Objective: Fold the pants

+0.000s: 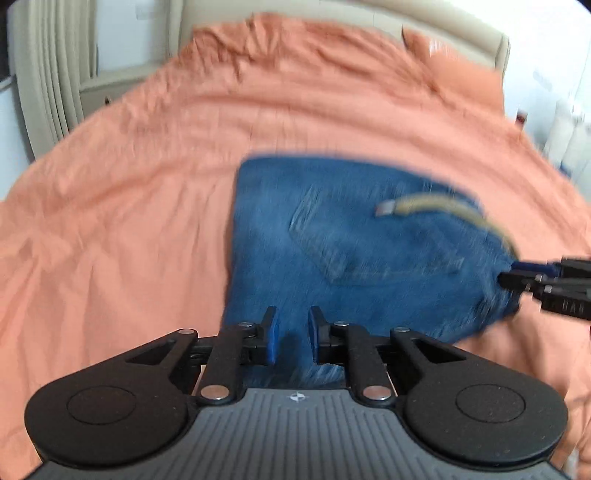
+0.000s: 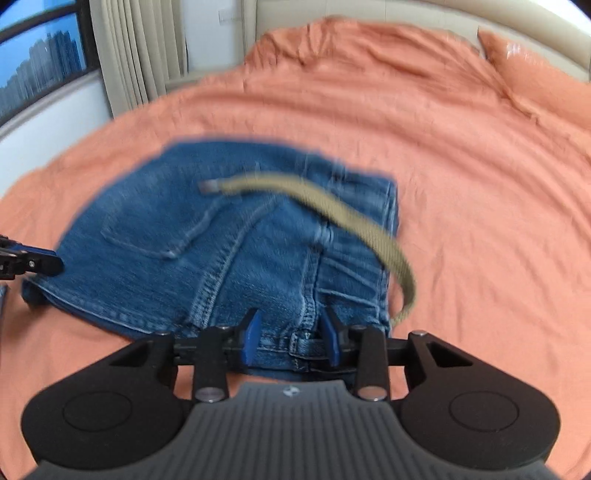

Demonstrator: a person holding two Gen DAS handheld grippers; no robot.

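Blue jeans [image 1: 351, 229] [image 2: 221, 240] lie folded into a short stack on the orange bed sheet [image 1: 129, 192], back pocket facing up. A khaki belt [image 2: 332, 210] [image 1: 436, 205] trails across them and hangs off the right side. My left gripper [image 1: 294, 332] hovers over the near left part of the denim with a narrow gap between its blue pads, and the cloth lies flat beneath. My right gripper [image 2: 291, 336] stands open over the waistband [image 2: 306, 343], with nothing pinched. Each gripper also shows in the other's view, the left gripper [image 2: 55, 264] at the jeans' left edge and the right gripper [image 1: 513, 275] at their right.
The wrinkled sheet [image 2: 480, 184] spreads around the jeans on all sides. An orange pillow [image 2: 535, 62] and a beige headboard [image 2: 406, 14] are at the far end. Beige curtains [image 2: 136, 48] and a window [image 2: 37, 62] stand at the far left.
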